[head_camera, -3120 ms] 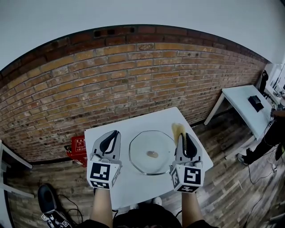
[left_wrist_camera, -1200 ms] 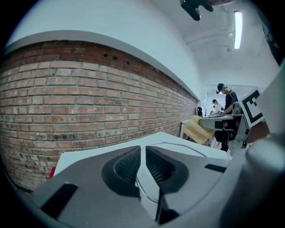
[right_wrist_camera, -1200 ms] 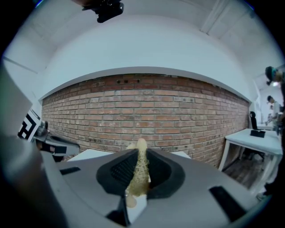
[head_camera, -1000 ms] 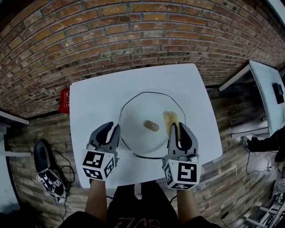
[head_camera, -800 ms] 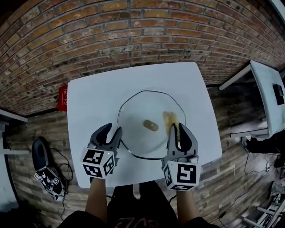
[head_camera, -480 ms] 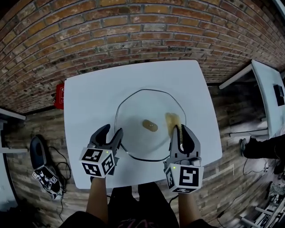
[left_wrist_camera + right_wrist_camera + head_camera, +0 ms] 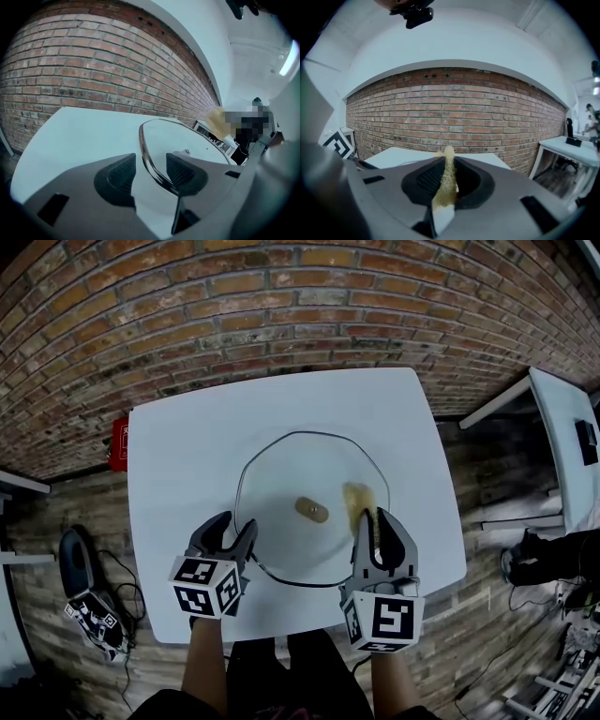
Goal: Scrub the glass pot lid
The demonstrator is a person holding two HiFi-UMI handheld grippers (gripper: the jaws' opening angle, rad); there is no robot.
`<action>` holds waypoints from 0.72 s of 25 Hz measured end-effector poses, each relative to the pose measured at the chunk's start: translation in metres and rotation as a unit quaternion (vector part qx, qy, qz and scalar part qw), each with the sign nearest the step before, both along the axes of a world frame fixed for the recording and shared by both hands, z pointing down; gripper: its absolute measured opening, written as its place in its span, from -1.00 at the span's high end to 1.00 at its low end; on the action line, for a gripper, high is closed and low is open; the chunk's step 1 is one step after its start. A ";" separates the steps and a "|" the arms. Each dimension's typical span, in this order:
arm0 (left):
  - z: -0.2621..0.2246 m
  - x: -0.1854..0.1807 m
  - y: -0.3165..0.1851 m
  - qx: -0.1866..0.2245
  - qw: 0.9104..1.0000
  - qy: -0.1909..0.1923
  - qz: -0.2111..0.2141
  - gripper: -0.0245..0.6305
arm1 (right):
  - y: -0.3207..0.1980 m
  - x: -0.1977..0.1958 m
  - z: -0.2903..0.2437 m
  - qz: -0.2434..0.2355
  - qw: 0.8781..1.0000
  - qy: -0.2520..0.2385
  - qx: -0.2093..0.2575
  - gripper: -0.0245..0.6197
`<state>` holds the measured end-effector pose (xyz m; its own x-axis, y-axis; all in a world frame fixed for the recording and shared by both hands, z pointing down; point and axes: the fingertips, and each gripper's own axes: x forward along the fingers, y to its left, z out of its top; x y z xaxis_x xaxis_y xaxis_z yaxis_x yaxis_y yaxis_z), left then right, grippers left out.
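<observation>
The round glass pot lid [image 7: 281, 484] lies flat on the white table [image 7: 187, 446], its brown knob [image 7: 311, 510] at the centre. My left gripper [image 7: 237, 524] is open at the lid's near left edge. In the left gripper view the metal rim [image 7: 146, 154] runs between the two pads [image 7: 121, 172] of the left gripper [image 7: 151, 173], and neither pad presses on it. My right gripper [image 7: 375, 518] is shut on a yellow sponge [image 7: 356, 500], which rests over the lid's right side. In the right gripper view the sponge [image 7: 446, 180] stands pinched in the right gripper [image 7: 445, 176].
A brick wall [image 7: 281, 324] runs behind the table. A second white table [image 7: 567, 427] stands to the right. On the wooden floor lie a red sign [image 7: 117, 444] at the left and a black device with markers [image 7: 84, 596] at the near left.
My left gripper's jaws have spread apart and now straddle the lid's near left rim. The right gripper has kept the sponge over the lid's right side.
</observation>
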<state>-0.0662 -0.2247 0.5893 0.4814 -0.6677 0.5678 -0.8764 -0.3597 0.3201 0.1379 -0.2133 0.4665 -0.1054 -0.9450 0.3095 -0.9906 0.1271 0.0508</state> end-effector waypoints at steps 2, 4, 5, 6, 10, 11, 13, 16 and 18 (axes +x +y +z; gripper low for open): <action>0.001 0.001 0.001 0.000 1.000 -0.008 0.005 0.32 | 0.000 0.001 0.001 0.001 1.000 0.001 -0.002 0.75; 0.001 0.003 0.001 0.001 1.000 -0.011 0.011 0.33 | 0.000 0.002 0.002 0.000 1.000 0.001 -0.003 0.75; 0.001 0.004 0.001 0.001 1.000 -0.011 0.013 0.33 | 0.000 0.001 0.003 -0.001 1.000 0.001 -0.004 0.74; 0.001 0.004 0.001 0.001 1.000 -0.011 0.014 0.34 | 0.000 0.000 0.004 -0.002 1.000 0.002 -0.004 0.75; 0.002 0.004 0.000 0.001 1.000 -0.011 0.011 0.43 | -0.002 -0.003 0.005 -0.005 1.000 0.003 -0.007 0.74; 0.002 0.004 0.000 0.001 1.000 -0.011 0.011 0.44 | -0.003 -0.003 0.005 -0.006 1.000 0.003 -0.008 0.74; 0.002 0.004 -0.001 0.001 1.000 -0.013 0.011 0.45 | -0.006 -0.007 0.006 -0.011 1.000 0.002 -0.009 0.75; 0.003 0.005 -0.001 0.001 1.000 -0.020 0.013 0.46 | -0.011 -0.017 0.006 -0.021 1.000 -0.001 -0.009 0.74; 0.003 0.004 -0.001 -0.001 1.000 -0.020 0.013 0.46 | -0.018 -0.028 0.005 -0.028 1.000 -0.008 -0.008 0.75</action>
<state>-0.0621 -0.2256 0.5926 0.4755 -0.6539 0.5885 -0.8789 -0.3826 0.2850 0.1102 -0.2308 0.4711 -0.1636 -0.9321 0.3231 -0.9824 0.1839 0.0329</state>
